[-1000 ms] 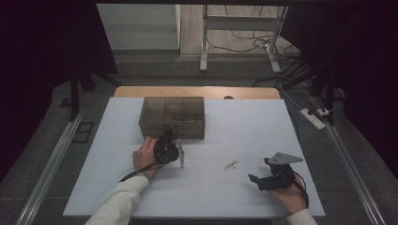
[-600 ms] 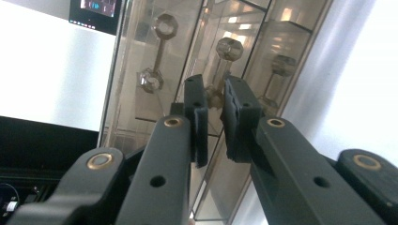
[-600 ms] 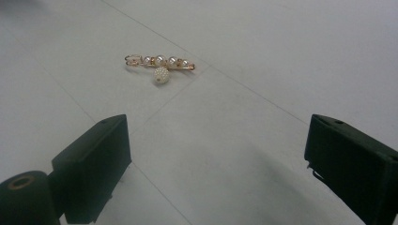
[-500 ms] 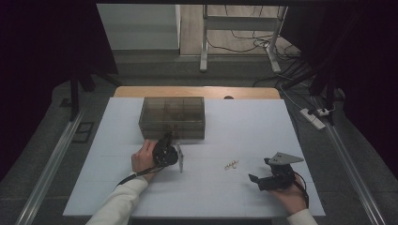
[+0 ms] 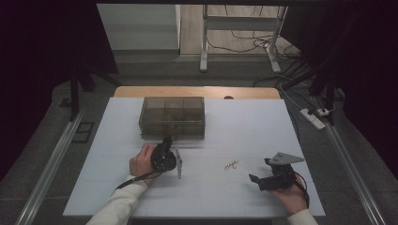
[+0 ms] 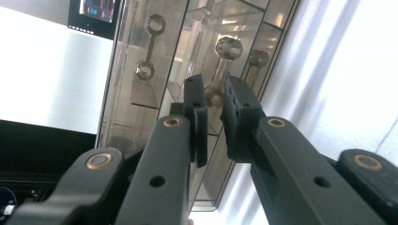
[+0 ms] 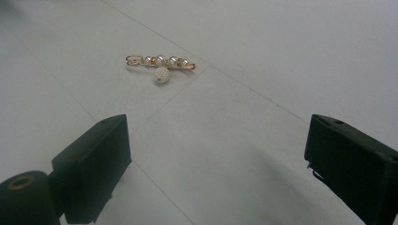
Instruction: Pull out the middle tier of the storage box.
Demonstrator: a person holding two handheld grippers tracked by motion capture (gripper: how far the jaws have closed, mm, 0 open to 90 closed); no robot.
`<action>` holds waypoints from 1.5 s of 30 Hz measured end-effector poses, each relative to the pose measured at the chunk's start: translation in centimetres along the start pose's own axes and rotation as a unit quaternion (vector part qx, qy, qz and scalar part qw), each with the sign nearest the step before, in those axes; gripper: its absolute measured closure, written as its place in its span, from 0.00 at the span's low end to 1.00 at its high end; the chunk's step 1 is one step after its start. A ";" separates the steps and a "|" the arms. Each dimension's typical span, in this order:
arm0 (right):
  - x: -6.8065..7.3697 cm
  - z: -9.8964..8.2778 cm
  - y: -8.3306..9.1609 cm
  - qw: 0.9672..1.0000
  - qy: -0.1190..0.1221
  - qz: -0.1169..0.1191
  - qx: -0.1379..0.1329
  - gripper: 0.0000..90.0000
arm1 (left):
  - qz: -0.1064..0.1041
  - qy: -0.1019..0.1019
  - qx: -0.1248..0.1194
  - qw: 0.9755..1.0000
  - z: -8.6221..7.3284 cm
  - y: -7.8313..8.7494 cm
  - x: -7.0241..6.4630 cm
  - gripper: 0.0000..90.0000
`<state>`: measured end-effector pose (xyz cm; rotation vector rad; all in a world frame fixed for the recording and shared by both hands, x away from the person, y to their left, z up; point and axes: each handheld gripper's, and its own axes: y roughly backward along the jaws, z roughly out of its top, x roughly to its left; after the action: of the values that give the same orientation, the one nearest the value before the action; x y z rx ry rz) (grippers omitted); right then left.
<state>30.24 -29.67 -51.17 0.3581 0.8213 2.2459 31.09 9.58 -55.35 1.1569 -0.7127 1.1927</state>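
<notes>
White table (image 5: 244, 122) carries a smoky clear box (image 5: 172, 116). Left gripper (image 6: 213, 115) sits just before the box, jaws nearly closed, gripping nothing. Right gripper (image 7: 216, 159), jaws wide and empty, faces a pearl hairpin (image 7: 160, 64) lying right of the box.

Gold hair clip (image 7: 159, 65) with white pearls; smoky clear box (image 5: 172, 117); black jaws.

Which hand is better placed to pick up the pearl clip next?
Right, probably. Its tongs stand open, aimed at the clip on the bare table; the left tongs are nearly closed at the box.
</notes>
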 end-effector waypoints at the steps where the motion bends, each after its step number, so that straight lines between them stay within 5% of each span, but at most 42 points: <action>1: 0.0 0.0 0.0 1.000 0.000 0.000 0.000 0.08 | -0.001 0.002 0.000 1.000 0.0 0.0 0.0 0.88; 12: 0.0 0.0 0.0 1.000 0.000 -0.002 -0.001 0.08 | -0.016 0.026 -0.003 1.000 -0.3 0.0 0.5 0.84; 18: 0.0 -0.1 0.1 1.000 -0.001 -0.001 -0.004 0.08 | -0.047 0.069 -0.016 0.996 -0.9 0.2 1.6 0.69; 21: 0.0 -0.1 0.1 1.000 -0.003 -0.001 -0.004 0.08 | -0.069 0.076 -0.030 0.994 -1.0 0.5 2.0 0.65; 33: -0.1 -0.1 0.2 1.000 -0.003 -0.002 -0.005 0.08 | -0.085 0.080 -0.044 0.992 -0.9 0.8 2.2 0.62; 37: -0.1 -0.1 0.2 1.000 -0.002 -0.002 -0.003 0.08 | -0.118 0.094 -0.062 0.987 -1.1 1.0 2.7 0.60; 40: -0.1 -0.1 0.2 1.000 -0.001 -0.004 -0.003 0.08 | -0.152 0.123 -0.075 0.978 -1.2 1.1 3.1 0.57; 45: -0.1 -0.1 0.2 1.000 -0.002 -0.003 -0.004 0.08 | -0.178 0.148 -0.079 0.970 -1.4 1.4 4.0 0.52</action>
<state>30.16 -29.87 -51.14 0.3542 0.8100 2.2412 30.67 12.12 -51.69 0.9016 -0.3472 0.9567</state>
